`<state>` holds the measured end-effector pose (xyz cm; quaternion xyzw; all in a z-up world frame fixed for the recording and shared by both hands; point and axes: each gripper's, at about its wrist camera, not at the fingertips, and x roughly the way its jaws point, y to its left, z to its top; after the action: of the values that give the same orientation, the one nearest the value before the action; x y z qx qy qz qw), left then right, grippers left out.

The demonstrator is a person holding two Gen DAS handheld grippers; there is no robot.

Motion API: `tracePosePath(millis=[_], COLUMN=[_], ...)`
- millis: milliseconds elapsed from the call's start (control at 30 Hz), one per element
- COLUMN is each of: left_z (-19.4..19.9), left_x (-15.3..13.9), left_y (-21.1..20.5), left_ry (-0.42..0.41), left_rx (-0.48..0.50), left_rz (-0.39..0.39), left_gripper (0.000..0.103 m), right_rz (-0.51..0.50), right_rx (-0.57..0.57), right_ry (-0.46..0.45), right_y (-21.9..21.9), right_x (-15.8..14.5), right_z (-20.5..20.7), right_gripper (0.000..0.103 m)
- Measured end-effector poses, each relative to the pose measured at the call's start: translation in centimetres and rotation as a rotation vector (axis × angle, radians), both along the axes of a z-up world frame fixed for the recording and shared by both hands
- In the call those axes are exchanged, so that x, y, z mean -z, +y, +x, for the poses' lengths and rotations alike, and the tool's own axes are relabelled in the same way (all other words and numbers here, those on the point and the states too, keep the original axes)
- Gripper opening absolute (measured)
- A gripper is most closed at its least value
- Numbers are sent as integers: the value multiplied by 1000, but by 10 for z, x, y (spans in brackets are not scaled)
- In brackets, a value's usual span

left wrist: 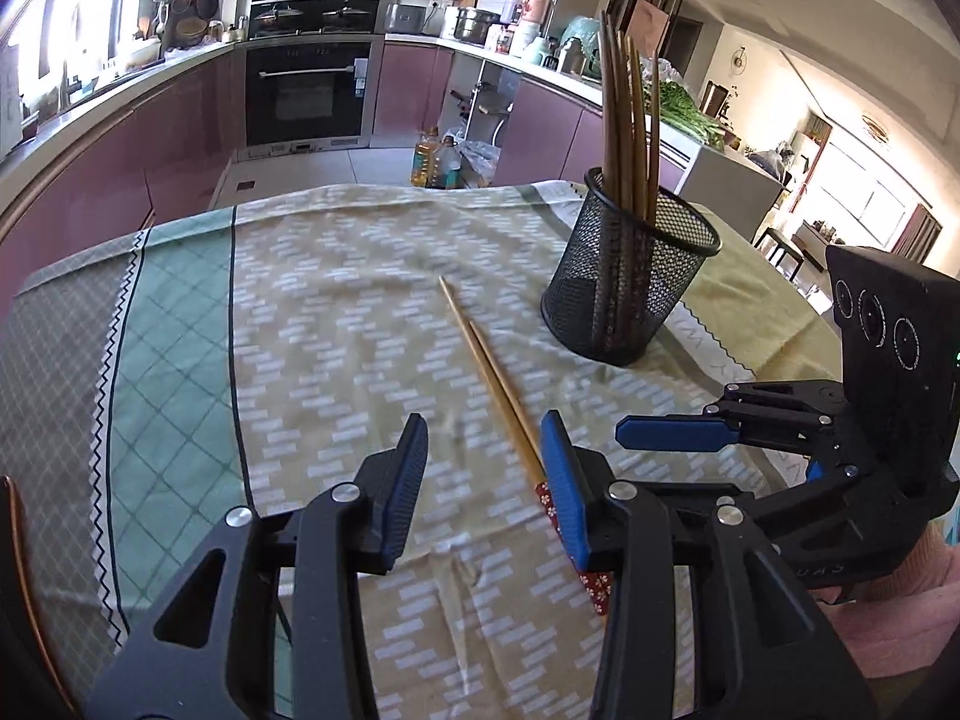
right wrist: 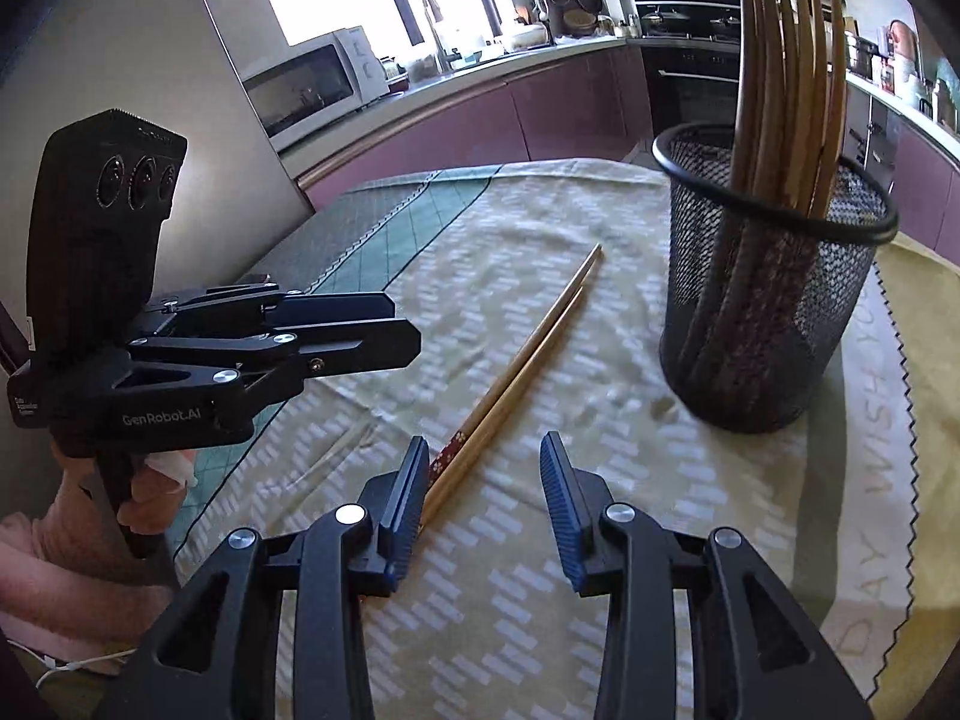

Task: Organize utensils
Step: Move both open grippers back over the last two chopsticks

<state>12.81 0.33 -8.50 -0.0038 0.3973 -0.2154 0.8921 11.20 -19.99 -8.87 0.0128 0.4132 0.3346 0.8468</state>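
Lying flat on the patterned tablecloth (left wrist: 336, 312), a pair of bamboo chopsticks (left wrist: 492, 384) is seen just beside the black mesh holder (left wrist: 630, 282).
Both the left gripper (left wrist: 485, 480) and right gripper (right wrist: 480, 498) are spread wide, grasping nothing. Brown chopsticks (right wrist: 786, 78) stand inside the holder, their tips cut off above. The pair's red patterned ends are partly hidden behind blue ribbed pads.
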Motion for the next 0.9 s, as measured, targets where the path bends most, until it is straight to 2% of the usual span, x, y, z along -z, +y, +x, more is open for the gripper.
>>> tracePosePath(millis=[133, 600, 900], left_z=[1, 0, 7], left_x=[6, 10, 12], left_y=[0, 0, -7], left_ry=[19, 35, 48], left_rx=[-6, 3, 11], left_rz=[-5, -2, 15], left_gripper=[39, 39, 40], right_rz=[-9, -70, -74], right_rx=[-2, -10, 0], right_ry=[19, -5, 8], right_y=[6, 23, 17], right_x=[6, 6, 7], right_z=[-2, -5, -4], right_gripper=[36, 36, 27])
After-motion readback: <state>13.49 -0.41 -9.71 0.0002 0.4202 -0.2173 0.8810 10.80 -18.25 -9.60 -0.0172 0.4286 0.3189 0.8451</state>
